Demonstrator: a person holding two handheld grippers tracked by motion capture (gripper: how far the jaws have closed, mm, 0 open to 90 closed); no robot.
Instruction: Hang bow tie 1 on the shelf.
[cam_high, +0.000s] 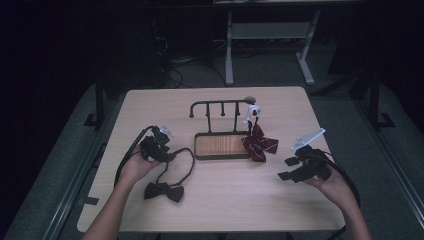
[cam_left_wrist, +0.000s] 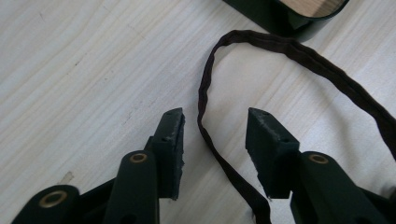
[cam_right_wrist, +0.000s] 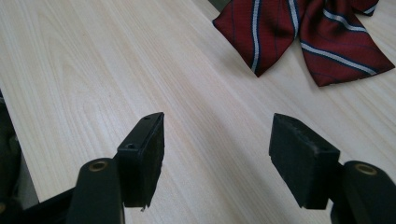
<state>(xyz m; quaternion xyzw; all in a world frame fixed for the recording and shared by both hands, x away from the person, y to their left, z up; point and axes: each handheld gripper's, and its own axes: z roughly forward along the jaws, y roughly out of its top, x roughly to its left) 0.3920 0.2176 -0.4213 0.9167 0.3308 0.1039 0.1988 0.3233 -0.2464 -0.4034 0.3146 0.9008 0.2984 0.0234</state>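
Bench (cam_high: 215, 200): pale wood-grain top, rounded corners, carrying all items below. Rack (cam_high: 222, 131): dark metal stand at the bench centre, with an upright rail of pegs at the back and a wood-lined tray base in front. Left forearm: enters from the bottom edge at the left, angled up and inward, hand (cam_high: 134, 167) wrapped around the tool body near the bench's left side. Right forearm: enters from the bottom right, angled up and inward, hand (cam_high: 336, 186) behind its tool, well apart from the rack. Left claw (cam_high: 165, 150): jaws parted, pointing toward the rack, low over the bench; in the left gripper view the strap runs between the two jaws without either pad touching it. Right claw (cam_high: 291, 169): jaws spread wide, nothing between them, aimed leftward across bare bench toward the striped tie. Red striped bow tie (cam_high: 260, 144): dark red with pale stripes, lying at the right end of the rack's base, its upper part reaching up toward the rightmost peg, which carries a white tag. Dark bow tie (cam_high: 164, 191): lies flat on the bench in front of the left hand. Strap (cam_left_wrist: 205, 93): thin dark loop curving from that bow up to just beside the rack's base corner.
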